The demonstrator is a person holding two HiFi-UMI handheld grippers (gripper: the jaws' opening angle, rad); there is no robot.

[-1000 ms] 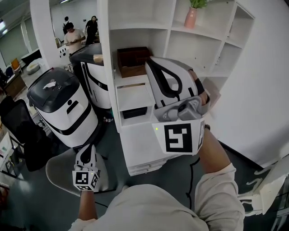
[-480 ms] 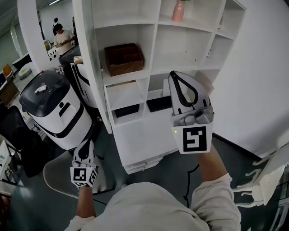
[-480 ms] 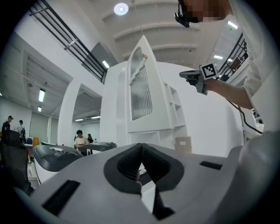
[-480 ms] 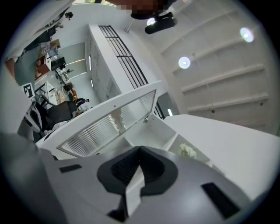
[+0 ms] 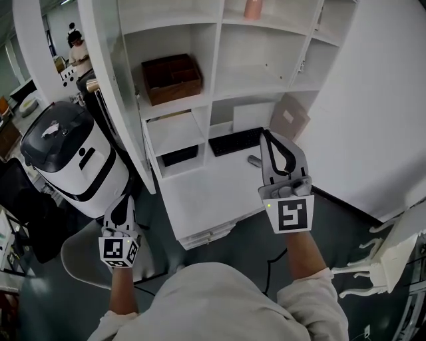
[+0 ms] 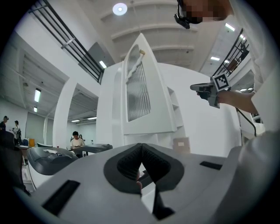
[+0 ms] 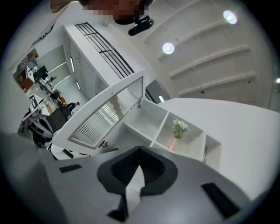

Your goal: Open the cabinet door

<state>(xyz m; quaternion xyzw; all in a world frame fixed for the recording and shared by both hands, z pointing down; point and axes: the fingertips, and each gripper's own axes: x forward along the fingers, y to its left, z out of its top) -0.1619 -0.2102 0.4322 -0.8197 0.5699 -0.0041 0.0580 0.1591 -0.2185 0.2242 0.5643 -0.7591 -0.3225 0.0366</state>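
The white cabinet [image 5: 266, 60] stands ahead with its door [image 5: 118, 86] swung wide open to the left. That door's ribbed glass panel [image 6: 139, 87] shows in the left gripper view and again, as the ribbed panel [image 7: 105, 117], in the right gripper view. My right gripper [image 5: 267, 136] hangs in front of the desk shelf, shut and holding nothing, apart from the door. My left gripper [image 5: 124, 200] sits low at the left, below the door's edge, its pads together with nothing held. The right gripper [image 6: 205, 89] is also visible from the left one.
On the shelves are a brown box [image 5: 172, 76], a black keyboard [image 5: 236, 141], a mouse [image 5: 253, 160] and a pink vase [image 5: 253, 8]. A white-and-black machine [image 5: 66, 156] stands left of the door. A white chair [image 5: 379, 260] stands at the right. A person [image 5: 76, 46] is far back.
My right gripper has come down from the upper shelf level to the desk shelf and rolled, staying shut. The left gripper shifted slightly. The door stays open.
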